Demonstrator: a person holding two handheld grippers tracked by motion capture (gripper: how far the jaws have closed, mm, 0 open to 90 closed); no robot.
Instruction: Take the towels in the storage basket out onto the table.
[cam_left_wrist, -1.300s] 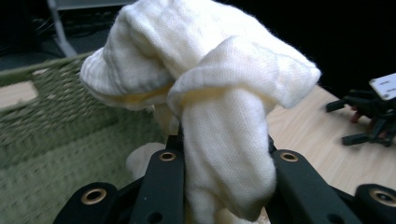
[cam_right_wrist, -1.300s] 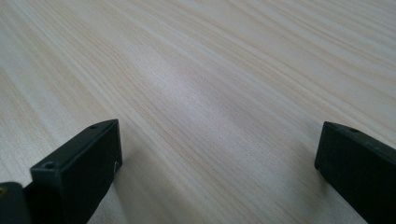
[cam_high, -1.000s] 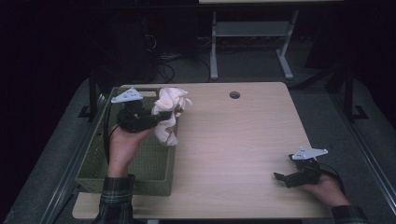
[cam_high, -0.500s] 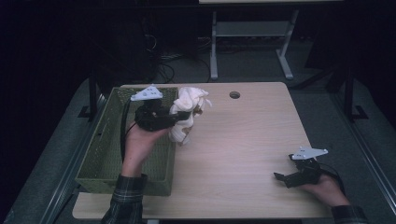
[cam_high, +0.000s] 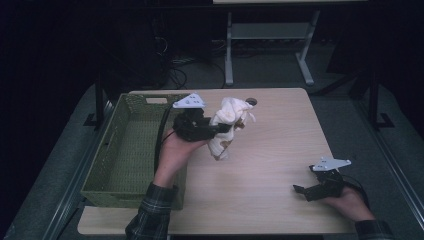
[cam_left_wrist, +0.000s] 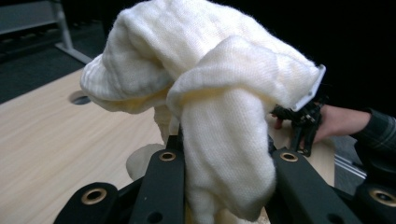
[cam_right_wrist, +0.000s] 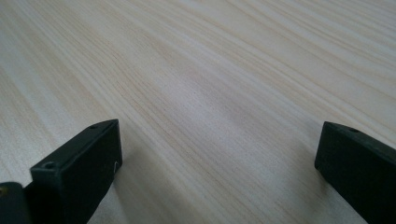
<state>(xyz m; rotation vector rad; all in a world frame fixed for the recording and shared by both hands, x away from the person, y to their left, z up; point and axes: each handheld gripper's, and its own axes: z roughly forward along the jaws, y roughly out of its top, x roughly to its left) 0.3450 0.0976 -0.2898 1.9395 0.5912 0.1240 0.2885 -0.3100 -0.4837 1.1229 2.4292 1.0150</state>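
My left gripper (cam_high: 226, 128) sits raised above the light wooden table (cam_high: 280, 150), forearm in a plaid sleeve coming up from the bottom edge beside the olive-green slatted plastic basket (cam_high: 107, 155), wrist level and jaws pointing to the right across the table. Its jaws are clamped on a bunched cream-white knitted cloth (cam_high: 227, 122); in the left gripper view the cloth (cam_left_wrist: 219, 107) bulges up between and over the two black jaws, with part of it hanging down below. The cloth is held in the air just right of the basket, over the table's left-centre.

My right gripper (cam_high: 306, 190) rests low near the table's front right corner, hand behind it, pointing left. In the right gripper view its jaws stand well apart with only bare wood grain between them.

I cannot make out how the cloth's lower end hangs relative to the tabletop, and brownish patches on its underside are too small to identify. The room behind the table is dark.

Compared with a second ago, my left hand has carried the cloth rightward, from over the basket's edge to over the table; the right hand has not moved.
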